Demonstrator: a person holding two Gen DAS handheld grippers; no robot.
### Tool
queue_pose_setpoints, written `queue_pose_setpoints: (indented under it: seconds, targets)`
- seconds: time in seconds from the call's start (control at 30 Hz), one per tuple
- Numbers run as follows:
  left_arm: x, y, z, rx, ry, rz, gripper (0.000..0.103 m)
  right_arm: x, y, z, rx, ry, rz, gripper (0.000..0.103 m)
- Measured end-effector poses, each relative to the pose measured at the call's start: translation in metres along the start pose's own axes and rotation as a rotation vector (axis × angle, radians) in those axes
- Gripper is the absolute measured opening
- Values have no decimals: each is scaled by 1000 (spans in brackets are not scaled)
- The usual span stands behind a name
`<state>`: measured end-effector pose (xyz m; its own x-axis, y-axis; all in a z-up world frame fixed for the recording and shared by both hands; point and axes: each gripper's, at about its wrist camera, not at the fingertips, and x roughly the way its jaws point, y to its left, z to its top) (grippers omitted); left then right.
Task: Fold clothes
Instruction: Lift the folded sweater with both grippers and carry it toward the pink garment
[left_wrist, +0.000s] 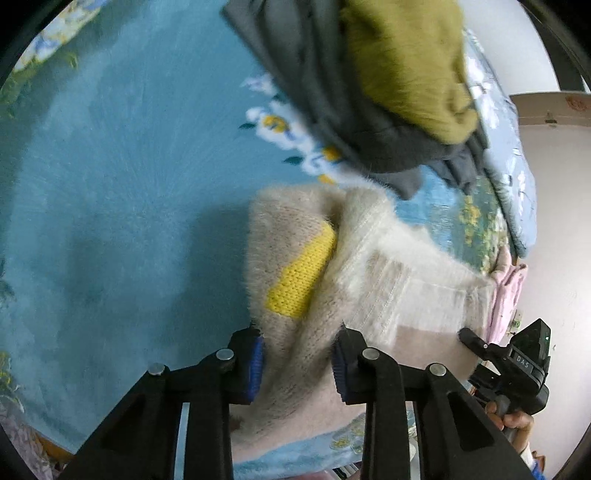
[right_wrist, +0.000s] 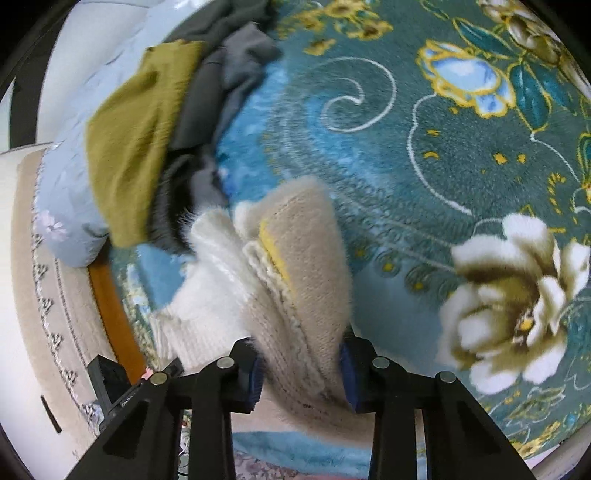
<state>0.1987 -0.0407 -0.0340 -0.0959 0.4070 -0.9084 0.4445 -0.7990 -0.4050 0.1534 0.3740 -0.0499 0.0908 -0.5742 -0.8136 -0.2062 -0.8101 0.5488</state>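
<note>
Sweater (left_wrist: 369, 280) sits between the fingers of both claws: the left claw (left_wrist: 298, 363) pinches a beige bunch of it, and the right claw (right_wrist: 301, 373) clamps a thick edge where several knit layers lie together. From there it runs forward in a heap on the blanket (left_wrist: 122, 192) of the bed, with a yellow patch (left_wrist: 303, 273) showing in a crease. I judge it is partly doubled over but not flat or squared. Beyond it, an olive garment (left_wrist: 406, 66) and grey ones (left_wrist: 332, 103) lie in a loose pile, not clearly folded.
</note>
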Motion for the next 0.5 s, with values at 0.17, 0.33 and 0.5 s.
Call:
queue_pose_setpoints:
  seconds: [0.17,0.33,0.5]
  targets:
    - [-2,-53,-26,39,-74,-2,31,-25,4,-21,-27,-29,51,36]
    - [-25,-78,-47,65,-136,5,31,-62,4,-35,-93,-55,135,36]
    - [-57,-94,-67,92,-196,15,30,-74,11,-49,-157,-44,180,36]
